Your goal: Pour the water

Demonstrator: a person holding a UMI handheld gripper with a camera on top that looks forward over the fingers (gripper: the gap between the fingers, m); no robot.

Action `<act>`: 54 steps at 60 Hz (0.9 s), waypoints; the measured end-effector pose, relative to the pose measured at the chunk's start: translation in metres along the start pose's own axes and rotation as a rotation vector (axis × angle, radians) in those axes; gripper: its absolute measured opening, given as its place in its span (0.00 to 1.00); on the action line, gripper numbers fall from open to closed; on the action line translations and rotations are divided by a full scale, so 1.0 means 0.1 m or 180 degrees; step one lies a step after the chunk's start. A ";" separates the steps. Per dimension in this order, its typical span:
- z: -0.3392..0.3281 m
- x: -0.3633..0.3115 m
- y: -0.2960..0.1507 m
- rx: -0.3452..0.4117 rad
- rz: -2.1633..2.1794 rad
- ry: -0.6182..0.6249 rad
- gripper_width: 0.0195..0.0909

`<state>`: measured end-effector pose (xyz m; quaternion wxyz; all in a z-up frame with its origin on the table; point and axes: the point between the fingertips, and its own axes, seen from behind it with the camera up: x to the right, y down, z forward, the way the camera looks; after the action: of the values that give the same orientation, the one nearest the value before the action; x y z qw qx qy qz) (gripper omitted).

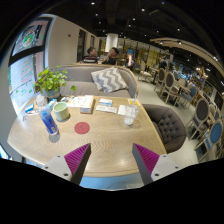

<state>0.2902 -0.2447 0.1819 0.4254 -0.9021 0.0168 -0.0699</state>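
Gripper (110,160) spread wide, nothing between its fingers; blue bottle (48,121) at left of frame on table (100,140); cup (129,116) centre-right.

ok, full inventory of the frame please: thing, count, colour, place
table: 1, light wood, just ahead of the fingers
bottle: 1, blue with a pale cap, upright near the table's left edge
cup: 1, green, just right of the bottle
coaster: 1, red, round, mid-table
glass: 1, clear, right side of the table
papers: a few, white and tan, far side of the table
potted plant: 1, green, behind the bottle
sofa: 1, grey with a patterned cushion, beyond the table
armchair: 1, dark grey, right of the table
further chairs: several, beyond the armchair
people: at least two, seated far back
gripper: 1, pink pads, open, holding nothing
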 end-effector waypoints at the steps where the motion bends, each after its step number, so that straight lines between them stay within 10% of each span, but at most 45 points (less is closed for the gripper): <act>1: 0.00 -0.01 -0.01 -0.0006 -0.0012 0.0000 0.93; 31: -0.02 -1.19 0.47 -0.0098 -0.0085 -0.0283 0.92; 54: 0.48 -2.77 0.12 0.0293 -0.0165 -0.0640 0.92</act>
<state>0.0229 -0.1910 0.1112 0.4641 -0.8842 -0.0525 0.0093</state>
